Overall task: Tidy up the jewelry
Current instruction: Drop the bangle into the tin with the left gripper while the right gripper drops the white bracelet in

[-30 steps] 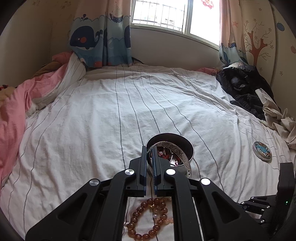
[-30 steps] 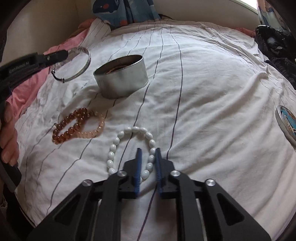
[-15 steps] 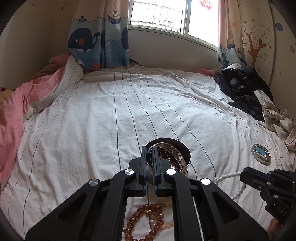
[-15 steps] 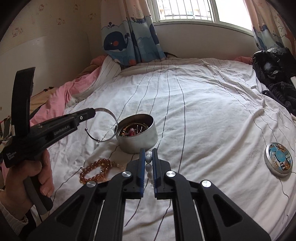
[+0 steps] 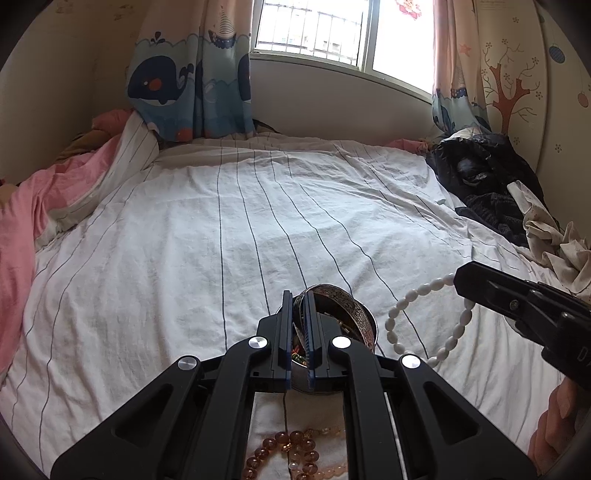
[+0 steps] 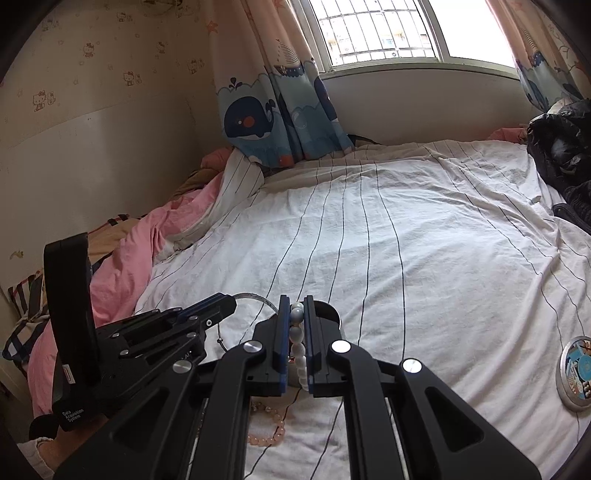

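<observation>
Jewelry is held in both tools above the striped bed sheet (image 5: 184, 295). The left gripper (image 5: 299, 332) has its jaws pinched narrow on an engraved silver bangle (image 5: 351, 310), whose patterned band arcs out to the right of the blue pads and hangs over the round metal tin (image 5: 373, 332) right behind them; small items show inside the tin, too dim to name. The right gripper (image 6: 297, 339) has its jaws narrow as well, clamped on a white bead bracelet (image 6: 297, 332); in the left wrist view the white loop (image 5: 424, 325) dangles from its black tip in the air, just right of the tin.

Below the left gripper, an amber bead bracelet (image 5: 295, 454) lies on the sheet with paler pink beads beside it; the right wrist view shows the pink beads (image 6: 269, 432) under its own frame. In that view the left tool's body bears a small label reading "Data Acquisition System". A round tin lid (image 6: 576, 373) with a blue picture lies apart at the right on the sheet. Further out are a pink quilt (image 6: 129, 258), whale-print curtains (image 5: 192, 81), cartoon cat wallpaper (image 6: 88, 48), a barred window (image 5: 314, 29) and dark clothes (image 5: 487, 177).
</observation>
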A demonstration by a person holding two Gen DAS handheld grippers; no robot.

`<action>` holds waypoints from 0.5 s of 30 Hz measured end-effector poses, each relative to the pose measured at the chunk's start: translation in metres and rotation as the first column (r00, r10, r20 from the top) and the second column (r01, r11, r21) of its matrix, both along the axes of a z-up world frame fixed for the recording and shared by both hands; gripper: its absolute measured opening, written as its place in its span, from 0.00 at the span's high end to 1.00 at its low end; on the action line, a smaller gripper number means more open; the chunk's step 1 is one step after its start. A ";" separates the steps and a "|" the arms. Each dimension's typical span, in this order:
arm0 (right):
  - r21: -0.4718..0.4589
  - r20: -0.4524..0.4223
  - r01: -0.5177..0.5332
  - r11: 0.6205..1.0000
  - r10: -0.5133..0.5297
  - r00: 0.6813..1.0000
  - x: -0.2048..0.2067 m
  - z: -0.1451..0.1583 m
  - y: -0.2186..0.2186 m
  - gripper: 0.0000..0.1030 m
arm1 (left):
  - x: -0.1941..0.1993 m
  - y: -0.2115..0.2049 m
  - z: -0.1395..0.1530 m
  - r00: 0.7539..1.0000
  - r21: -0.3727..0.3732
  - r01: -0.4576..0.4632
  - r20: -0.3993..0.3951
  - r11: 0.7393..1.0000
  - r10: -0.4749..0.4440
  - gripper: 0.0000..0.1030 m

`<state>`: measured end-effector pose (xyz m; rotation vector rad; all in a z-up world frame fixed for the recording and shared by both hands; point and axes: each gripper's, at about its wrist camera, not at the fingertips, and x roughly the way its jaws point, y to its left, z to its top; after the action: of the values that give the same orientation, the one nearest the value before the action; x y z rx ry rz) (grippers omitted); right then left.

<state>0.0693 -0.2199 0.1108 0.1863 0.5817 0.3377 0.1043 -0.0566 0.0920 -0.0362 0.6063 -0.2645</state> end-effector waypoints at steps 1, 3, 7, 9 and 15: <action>0.000 0.000 -0.004 1.000 0.004 1.000 0.003 -0.001 0.002 0.92 | 0.002 -0.001 0.000 1.000 0.000 0.001 0.000 1.000 -0.001 0.95; -0.005 -0.001 -0.010 1.000 0.010 1.000 0.008 -0.002 0.005 0.92 | 0.006 -0.003 -0.002 1.000 0.001 0.004 -0.003 1.000 -0.004 0.95; -0.017 0.000 -0.017 1.000 0.018 1.000 0.017 -0.006 0.011 0.92 | 0.014 -0.008 -0.008 1.000 0.001 0.009 -0.009 1.000 -0.009 0.95; -0.026 0.002 -0.021 0.999 0.021 1.000 0.021 -0.007 0.013 0.92 | 0.019 -0.011 -0.011 1.000 0.000 0.010 -0.013 1.000 -0.010 0.95; -0.049 -0.014 -0.028 0.998 0.027 1.000 0.042 -0.020 0.019 0.92 | 0.036 -0.019 -0.030 0.997 0.010 0.025 -0.071 1.000 -0.025 0.93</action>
<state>0.1115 -0.2007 0.0910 0.1338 0.6060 0.3488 0.1403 -0.0756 0.0622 -0.0279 0.6795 -0.2852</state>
